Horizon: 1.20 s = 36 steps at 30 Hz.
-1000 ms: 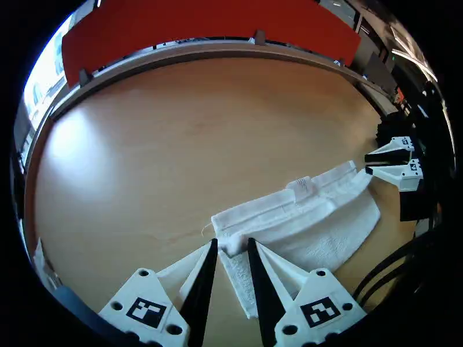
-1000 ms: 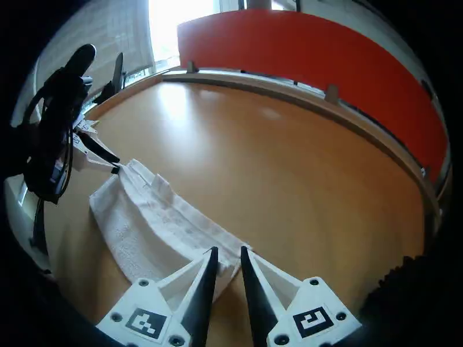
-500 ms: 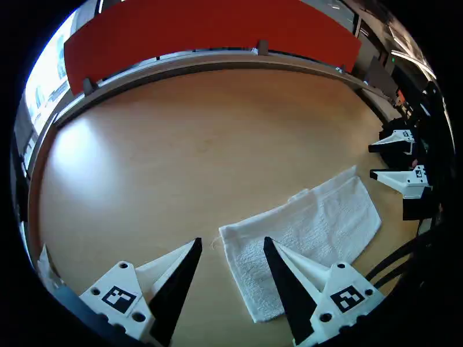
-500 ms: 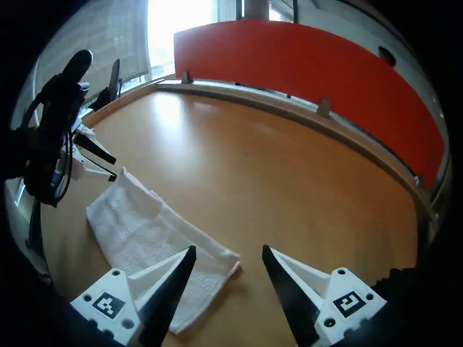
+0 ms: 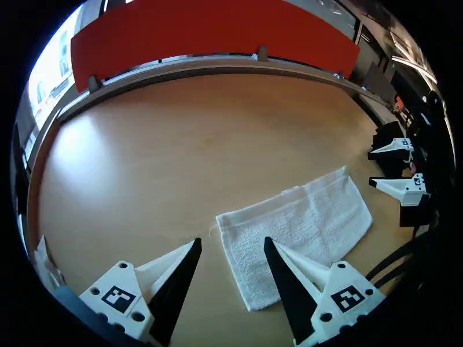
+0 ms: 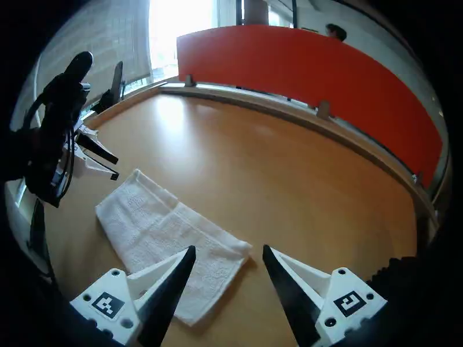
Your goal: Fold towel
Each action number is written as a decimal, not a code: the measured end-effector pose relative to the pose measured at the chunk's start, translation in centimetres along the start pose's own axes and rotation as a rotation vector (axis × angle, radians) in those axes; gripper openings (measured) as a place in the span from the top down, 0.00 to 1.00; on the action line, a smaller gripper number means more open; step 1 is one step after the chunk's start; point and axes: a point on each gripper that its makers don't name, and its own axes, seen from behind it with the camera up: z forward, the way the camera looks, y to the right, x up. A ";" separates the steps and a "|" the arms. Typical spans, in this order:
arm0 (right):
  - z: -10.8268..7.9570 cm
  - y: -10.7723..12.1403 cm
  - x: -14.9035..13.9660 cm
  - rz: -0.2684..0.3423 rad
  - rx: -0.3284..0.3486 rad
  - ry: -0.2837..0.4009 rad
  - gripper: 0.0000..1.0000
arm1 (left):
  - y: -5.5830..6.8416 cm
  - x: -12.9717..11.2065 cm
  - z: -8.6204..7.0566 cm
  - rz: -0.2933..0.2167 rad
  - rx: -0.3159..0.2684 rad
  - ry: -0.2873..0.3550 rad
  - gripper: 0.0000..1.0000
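Now that you've let go of the corners you were pinching a second ago, your left gripper (image 5: 231,239) and right gripper (image 6: 228,248) sit jaws wide apart, one at each end of the white terry towel (image 5: 301,222), which lies flat and doubled over on the light wooden table (image 5: 173,144), so I'd call that fold done.

table (image 5: 173,144) lies open beyond the flat towel (image 5: 301,225); a red partition (image 5: 202,29) walls its far edge.
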 end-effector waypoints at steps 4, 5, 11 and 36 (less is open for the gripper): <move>-0.9 -0.9 -0.9 -0.003 0.002 -0.002 0.11 | 0.5 -1.0 -1.0 -0.013 -0.003 0.006 0.21; -1.1 -1.1 -1.1 -0.004 0.001 -0.002 0.11 | 0.6 -1.3 -1.3 -0.017 -0.003 0.007 0.21; -2.5 -2.4 -2.7 0.000 0.000 -0.009 0.11 | 1.2 -3.7 -2.7 -0.023 0.005 0.001 0.21; -5.4 -4.4 -6.1 -0.009 -0.001 -0.023 0.11 | 2.4 -8.3 -5.9 -0.052 0.039 0.010 0.21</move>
